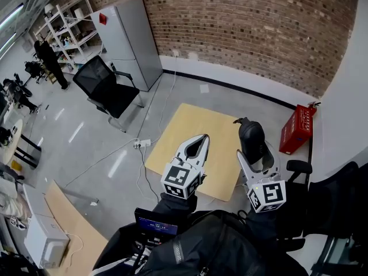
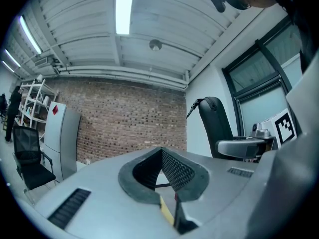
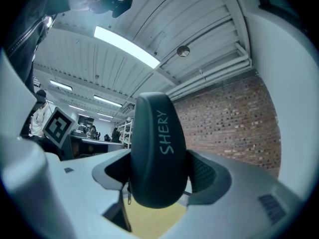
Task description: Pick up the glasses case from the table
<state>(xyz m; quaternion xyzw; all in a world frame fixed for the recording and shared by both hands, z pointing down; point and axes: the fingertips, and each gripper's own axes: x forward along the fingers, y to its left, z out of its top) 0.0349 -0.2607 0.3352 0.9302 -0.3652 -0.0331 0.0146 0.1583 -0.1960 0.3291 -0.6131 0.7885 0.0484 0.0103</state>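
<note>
A dark, oblong glasses case (image 1: 252, 138) with the word SHERY on it (image 3: 158, 148) stands upright between the jaws of my right gripper (image 1: 253, 147), which is shut on it and holds it raised above the small wooden table (image 1: 190, 137). In the right gripper view the case fills the middle and the gripper (image 3: 160, 176) clamps its lower half. My left gripper (image 1: 194, 146) hovers over the table to the left of the case, jaws closed together on nothing. The left gripper view shows that gripper (image 2: 162, 173) empty, with the case (image 2: 215, 121) off to its right.
A red box (image 1: 297, 129) stands on the floor right of the table. A black office chair (image 1: 109, 88) and a grey cabinet (image 1: 129, 42) are at the back left. Cables and a power strip (image 1: 142, 144) lie left of the table. A brick wall (image 1: 253, 27) closes the back.
</note>
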